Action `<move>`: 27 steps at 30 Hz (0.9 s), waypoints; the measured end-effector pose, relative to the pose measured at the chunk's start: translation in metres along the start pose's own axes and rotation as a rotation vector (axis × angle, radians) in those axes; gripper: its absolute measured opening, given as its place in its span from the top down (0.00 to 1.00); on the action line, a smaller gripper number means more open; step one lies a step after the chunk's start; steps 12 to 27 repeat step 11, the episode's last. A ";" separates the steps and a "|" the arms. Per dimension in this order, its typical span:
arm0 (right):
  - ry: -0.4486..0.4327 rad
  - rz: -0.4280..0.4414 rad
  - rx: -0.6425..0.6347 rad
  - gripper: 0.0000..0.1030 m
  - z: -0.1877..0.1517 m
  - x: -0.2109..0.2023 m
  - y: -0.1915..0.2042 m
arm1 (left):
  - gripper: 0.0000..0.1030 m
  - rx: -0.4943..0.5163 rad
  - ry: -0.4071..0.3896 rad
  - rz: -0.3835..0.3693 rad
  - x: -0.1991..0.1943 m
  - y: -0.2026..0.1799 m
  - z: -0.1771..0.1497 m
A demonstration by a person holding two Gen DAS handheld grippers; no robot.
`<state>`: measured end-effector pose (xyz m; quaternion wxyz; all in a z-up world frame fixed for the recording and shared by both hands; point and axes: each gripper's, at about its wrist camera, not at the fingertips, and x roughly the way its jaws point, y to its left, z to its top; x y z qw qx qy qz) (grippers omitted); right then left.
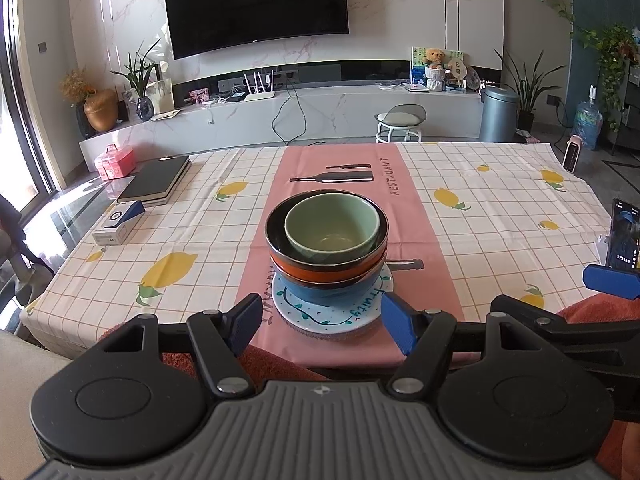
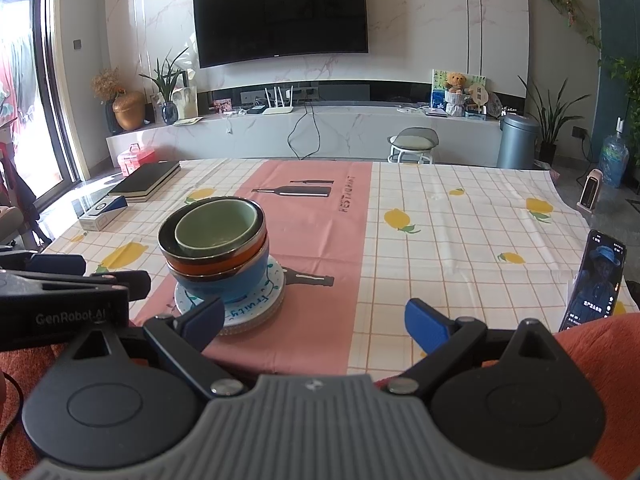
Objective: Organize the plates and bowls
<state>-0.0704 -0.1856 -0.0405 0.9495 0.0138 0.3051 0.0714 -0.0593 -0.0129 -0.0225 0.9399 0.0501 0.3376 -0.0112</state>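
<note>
A green bowl [image 1: 332,226] sits nested inside a dark-rimmed orange bowl [image 1: 326,268], which rests in a blue bowl [image 1: 332,294] — the whole stack stands on a white plate [image 1: 320,318] with a painted vine and the word "fruity" on its rim. In the right wrist view a second, plainer plate edge shows just under the white one, though how many lie there I cannot tell. The stack stands near the front edge of a pink runner [image 1: 344,168] printed with bottles, laid down the middle of a lemon-patterned checked tablecloth [image 1: 500,200]. The left gripper [image 1: 320,322] hangs just before the plate, its blue-padded jaws spread wide to either side and touching nothing. The right gripper [image 2: 316,320] sits to the right of the stack, jaws likewise wide and empty — its left pad overlaps the plate's edge in view only. A phone [image 2: 596,280] stands propped at the table's right side; a black book [image 1: 158,180] and a small blue-and-white box [image 1: 118,222] lie at the left.
</note>
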 end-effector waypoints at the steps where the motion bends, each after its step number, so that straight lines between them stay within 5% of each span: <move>1: 0.000 0.000 0.000 0.08 0.000 0.000 -0.001 | 0.22 0.000 0.001 0.000 0.000 0.000 0.001; 27: -0.003 0.001 -0.002 0.08 -0.001 0.001 0.001 | 0.22 0.000 -0.006 0.002 -0.001 0.001 0.001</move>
